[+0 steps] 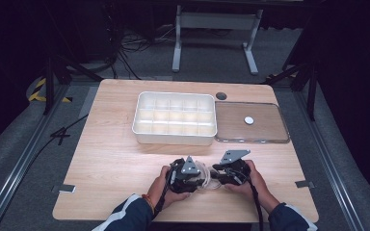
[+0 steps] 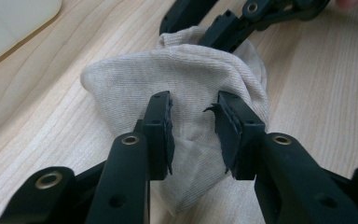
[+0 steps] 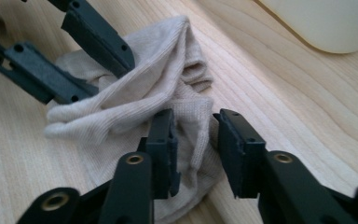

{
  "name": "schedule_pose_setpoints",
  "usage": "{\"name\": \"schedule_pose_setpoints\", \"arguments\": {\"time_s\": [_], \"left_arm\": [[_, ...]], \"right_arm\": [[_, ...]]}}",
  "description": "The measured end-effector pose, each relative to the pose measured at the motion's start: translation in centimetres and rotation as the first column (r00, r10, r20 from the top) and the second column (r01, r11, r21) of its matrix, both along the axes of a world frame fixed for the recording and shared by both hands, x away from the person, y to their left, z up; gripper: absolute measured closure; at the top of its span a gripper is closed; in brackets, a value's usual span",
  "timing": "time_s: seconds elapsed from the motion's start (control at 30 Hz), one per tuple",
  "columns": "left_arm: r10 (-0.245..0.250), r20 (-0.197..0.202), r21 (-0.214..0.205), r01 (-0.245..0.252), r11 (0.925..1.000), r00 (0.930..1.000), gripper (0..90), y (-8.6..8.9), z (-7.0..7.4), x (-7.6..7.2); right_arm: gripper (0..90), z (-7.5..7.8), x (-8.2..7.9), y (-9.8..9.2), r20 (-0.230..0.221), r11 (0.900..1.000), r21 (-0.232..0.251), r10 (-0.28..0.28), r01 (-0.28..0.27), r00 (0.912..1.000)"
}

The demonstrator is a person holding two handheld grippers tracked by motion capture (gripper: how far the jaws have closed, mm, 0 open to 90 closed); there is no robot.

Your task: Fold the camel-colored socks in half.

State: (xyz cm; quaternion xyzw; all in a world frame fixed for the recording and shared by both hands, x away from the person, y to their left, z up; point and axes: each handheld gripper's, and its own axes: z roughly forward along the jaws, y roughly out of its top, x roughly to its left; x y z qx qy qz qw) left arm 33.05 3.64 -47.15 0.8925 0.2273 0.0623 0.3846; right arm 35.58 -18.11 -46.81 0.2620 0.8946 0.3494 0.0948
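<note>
Mid-fold on a beige sock, bunched on the surface just in front of the white tray. Left claw spread over the near end, cloth between the pads but not pinched. Right claw likewise parted around a fold. Next, likely: pinch the bundle shut, lift, carry toward a tray compartment without letting it unroll.

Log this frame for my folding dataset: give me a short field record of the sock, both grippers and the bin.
item: beige sock, bunched on the table
left gripper: jaws apart, straddling the sock
right gripper: jaws apart over a fold of the sock
bin: white divided box, compartments look empty
lid: clear lid lying flat beside the box
</note>
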Motion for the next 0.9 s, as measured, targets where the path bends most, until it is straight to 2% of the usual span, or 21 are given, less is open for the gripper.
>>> {"name": "schedule_pose_setpoints", "arguments": {"time_s": [0.07, 0.17, 0.27, 0.37, 0.43, 0.53, 0.57, 0.6, 0.63, 0.67, 0.73, 0.77, 0.83, 0.9], "left_arm": [[-0.003, 0.003, -0.003, 0.003, 1.0000, 1.0000, 65.5, 0.1, -0.1, 0.1], [-0.003, -0.004, -0.015, 0.003, 0.9999, 1.0000, 64.7, 0.2, -0.2, 0.1], [0.001, -0.010, -0.029, -0.001, 0.9996, 1.0000, 63.4, 0.2, -0.3, 0.1], [0.003, -0.007, -0.037, -0.003, 0.9993, 1.0000, 63.2, 0.3, -0.4, 0.1], [0.000, -0.011, -0.037, -0.001, 0.9993, 0.9999, 62.2, 0.4, -0.3, 0.1], [-0.004, -0.015, -0.036, 0.003, 0.9994, 0.9999, 58.0, 0.5, -0.2, 0.1], [-0.004, -0.015, -0.036, 0.003, 0.9994, 0.9999, 54.8, 0.5, -0.2, 0.1], [-0.005, -0.008, -0.016, 0.004, 0.9999, 1.0000, 54.8, 0.7, 0.0, 0.2], [0.047, 0.004, -0.018, -0.047, 0.9987, 0.9989, 44.8, 1.3, 0.6, 0.5], [0.069, -0.001, -0.032, -0.069, 0.9971, 0.9976, 42.7, 1.7, 0.8, 0.7], [0.113, -0.040, -0.049, -0.115, 0.9922, 0.9928, 38.1, 2.7, 0.8, 1.3], [0.113, -0.040, -0.049, -0.115, 0.9922, 0.9928, 35.9, 2.7, 0.8, 1.3], [0.134, -0.095, -0.056, -0.140, 0.9886, 0.9864, 33.0, 3.3, 0.2, 1.7], [0.122, -0.130, -0.050, -0.129, 0.9904, 0.9840, 32.9, 3.3, -0.5, 1.7]], "right_arm": [[65.8, 0.5, -0.1, -0.3, 0.024, 0.9999, 0.013, -0.012, 0.011, 0.9997], [72.9, 1.7, -0.4, -0.7, 0.071, 0.9964, 0.082, -0.025, 0.019, 0.9972], [78.1, 2.6, -1.1, -0.4, 0.100, 0.9882, 0.151, 0.012, -0.027, 0.9949], [80.2, 2.8, -1.8, 0.4, 0.118, 0.9826, 0.167, 0.063, -0.082, 0.9911], [81.1, 2.5, -2.2, 1.1, 0.113, 0.9845, 0.138, 0.093, -0.109, 0.9892], [81.2, 1.6, -2.1, 1.5, 0.089, 0.9892, 0.084, 0.112, -0.120, 0.9897], [81.2, 1.6, -2.1, 1.5, 0.089, 0.9892, 0.084, 0.112, -0.120, 0.9897], [81.2, 1.3, -2.1, 1.6, 0.084, 0.9913, 0.055, 0.115, -0.120, 0.9898], [81.3, 0.6, -2.0, 1.6, 0.074, 0.9935, 0.013, 0.111, -0.113, 0.9910], [81.7, 0.3, -2.0, 1.5, 0.073, 0.9938, 0.008, 0.110, -0.110, 0.9913], [82.3, 0.2, -1.9, 1.5, 0.067, 0.9941, 0.013, 0.106, -0.107, 0.9921], [82.3, 0.2, -1.9, 1.5, 0.067, 0.9941, 0.013, 0.106, -0.107, 0.9921], [83.0, 0.1, -1.7, 1.5, 0.061, 0.9944, 0.013, 0.103, -0.104, 0.9928], [82.9, 0.1, -1.7, 1.5, 0.059, 0.9942, 0.014, 0.106, -0.107, 0.9927]]}}
